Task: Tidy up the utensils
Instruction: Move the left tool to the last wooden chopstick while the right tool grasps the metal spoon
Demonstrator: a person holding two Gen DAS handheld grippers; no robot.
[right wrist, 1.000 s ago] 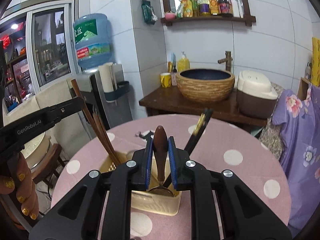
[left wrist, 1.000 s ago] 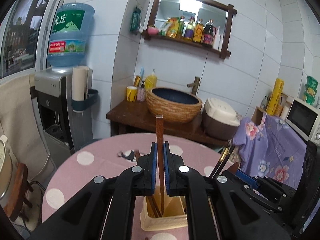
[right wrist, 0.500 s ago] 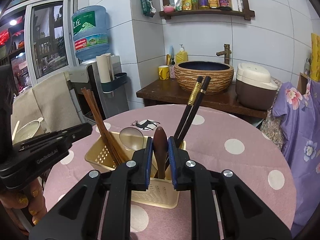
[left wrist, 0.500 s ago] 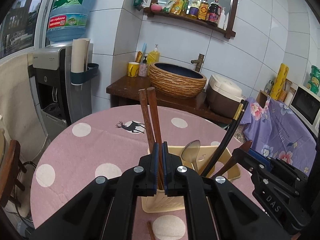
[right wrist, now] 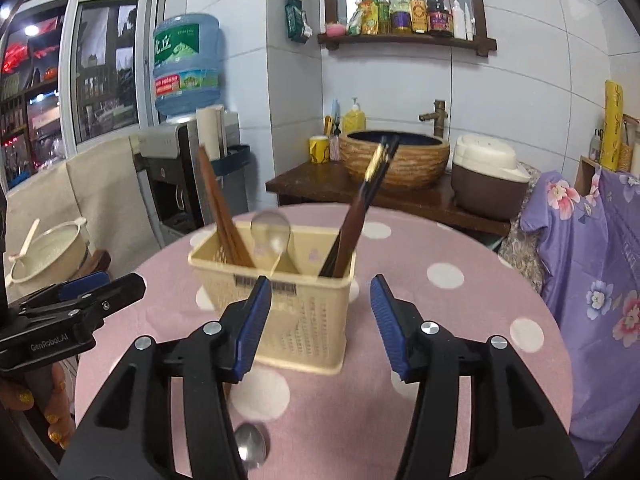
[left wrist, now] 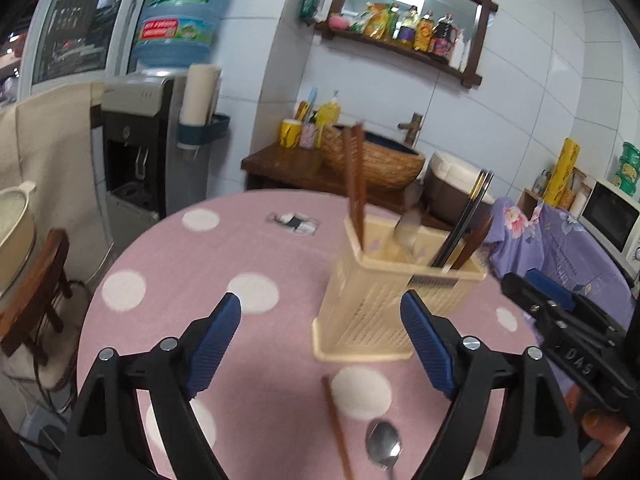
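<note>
A cream plastic utensil basket (left wrist: 384,304) (right wrist: 296,312) stands on the pink dotted table (left wrist: 208,264). Brown chopsticks (left wrist: 354,184) (right wrist: 218,208) stand in its left compartment, a metal spoon (right wrist: 270,232) in the middle. Black chopsticks (right wrist: 376,176) and a brown wooden spoon (right wrist: 352,224) lean in the right one. A loose brown chopstick (left wrist: 338,428) and a metal spoon (left wrist: 382,446) (right wrist: 250,450) lie in front of the basket. My left gripper (left wrist: 320,304) and right gripper (right wrist: 320,286) hang just short of the basket. Both sets of jaws are opening, with nothing between them.
A water dispenser (left wrist: 140,148) and a wooden chair (left wrist: 36,292) stand to the left. Behind the table are a woven basin (right wrist: 394,158) and a rice cooker (right wrist: 488,184) on a side table. Floral cloth (right wrist: 592,264) hangs at the right, by a microwave (left wrist: 612,224).
The left gripper let go of the brown chopsticks and the right let go of the wooden spoon, both now standing in the basket. Both grippers opened, drew back and sank lower.
</note>
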